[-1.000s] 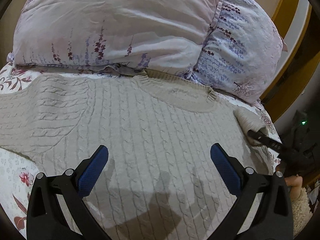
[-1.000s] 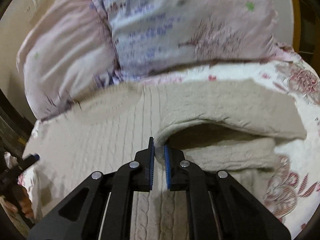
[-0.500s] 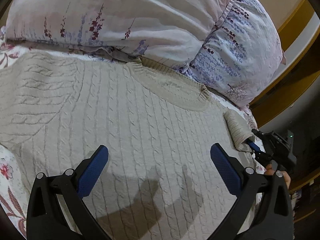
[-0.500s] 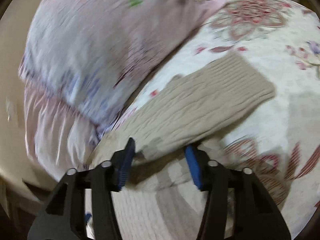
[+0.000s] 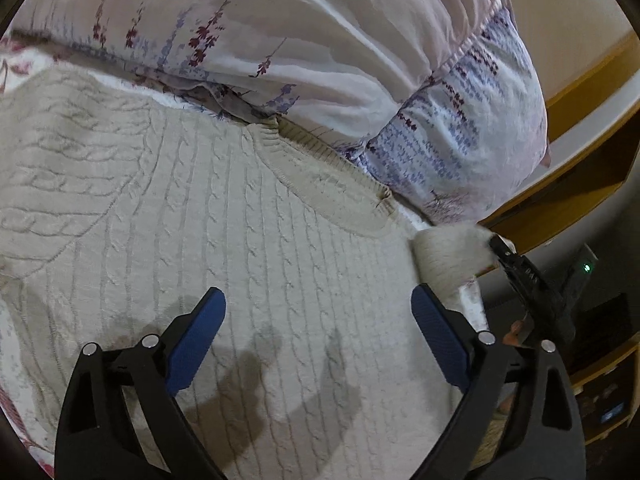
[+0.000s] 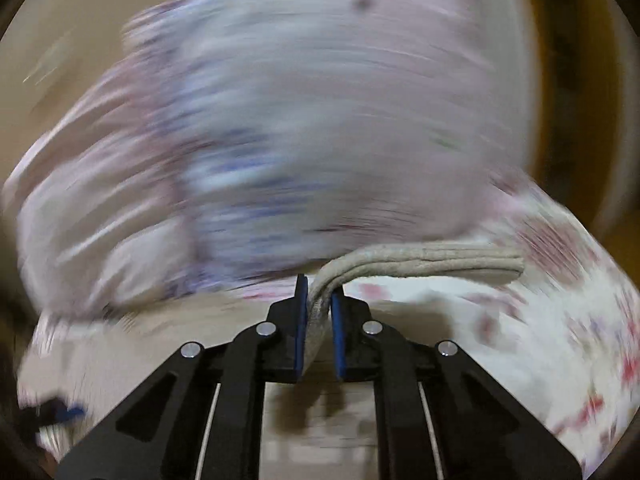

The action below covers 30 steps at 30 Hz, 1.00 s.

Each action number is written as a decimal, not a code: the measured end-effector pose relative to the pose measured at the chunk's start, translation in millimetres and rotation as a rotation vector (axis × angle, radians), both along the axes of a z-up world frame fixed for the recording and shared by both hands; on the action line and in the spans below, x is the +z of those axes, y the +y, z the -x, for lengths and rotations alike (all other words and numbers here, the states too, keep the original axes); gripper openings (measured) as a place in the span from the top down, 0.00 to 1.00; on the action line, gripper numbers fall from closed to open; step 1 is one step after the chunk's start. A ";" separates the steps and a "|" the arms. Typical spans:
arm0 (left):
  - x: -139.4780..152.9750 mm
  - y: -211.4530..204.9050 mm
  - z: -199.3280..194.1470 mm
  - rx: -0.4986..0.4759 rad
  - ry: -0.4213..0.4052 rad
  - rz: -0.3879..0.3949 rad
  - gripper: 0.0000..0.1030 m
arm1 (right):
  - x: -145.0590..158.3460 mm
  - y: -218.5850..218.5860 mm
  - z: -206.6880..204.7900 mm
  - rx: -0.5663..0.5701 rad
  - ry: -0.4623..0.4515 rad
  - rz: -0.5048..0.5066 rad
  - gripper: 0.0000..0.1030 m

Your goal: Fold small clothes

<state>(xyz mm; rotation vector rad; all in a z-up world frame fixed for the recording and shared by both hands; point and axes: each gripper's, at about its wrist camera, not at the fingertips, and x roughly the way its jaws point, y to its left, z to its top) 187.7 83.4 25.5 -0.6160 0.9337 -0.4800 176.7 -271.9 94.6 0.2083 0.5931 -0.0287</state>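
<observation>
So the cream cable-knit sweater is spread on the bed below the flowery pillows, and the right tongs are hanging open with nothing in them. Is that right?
Not quite. The right tongs are shut on a fold of the sweater, which the right wrist view shows pinched between the blue pads; they have just closed on it. The rest holds: the sweater lies spread on the bed below the flowery pillows.
</observation>
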 end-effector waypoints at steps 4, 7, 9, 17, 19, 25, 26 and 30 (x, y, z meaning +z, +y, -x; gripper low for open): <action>-6.0 1.3 -4.8 -0.001 0.039 0.056 0.17 | -25.6 93.4 -9.7 0.367 0.101 0.078 0.89; -11.0 -1.8 -7.4 -0.004 0.074 0.092 0.20 | -55.7 131.5 -11.3 0.513 0.211 0.088 0.72; -12.4 -3.7 -7.8 -0.003 0.082 0.100 0.20 | -63.5 129.1 -7.8 0.510 0.244 0.061 0.62; -21.9 -13.6 -28.4 0.036 0.163 0.173 0.30 | -65.8 26.1 25.1 0.279 0.336 -0.343 0.55; -25.6 -15.1 -35.8 0.053 0.176 0.192 0.37 | -69.6 -8.7 34.9 0.191 0.334 -0.481 0.55; -36.5 -23.1 -58.7 0.114 0.227 0.212 0.51 | -83.7 -87.4 54.4 -0.062 0.298 -0.719 0.55; -38.0 -23.9 -61.1 0.122 0.235 0.216 0.56 | -86.3 -97.2 57.3 -0.091 0.294 -0.746 0.55; -44.2 -25.7 -69.5 0.157 0.248 0.207 0.70 | -99.5 -122.2 63.6 -0.177 0.277 -0.836 0.59</action>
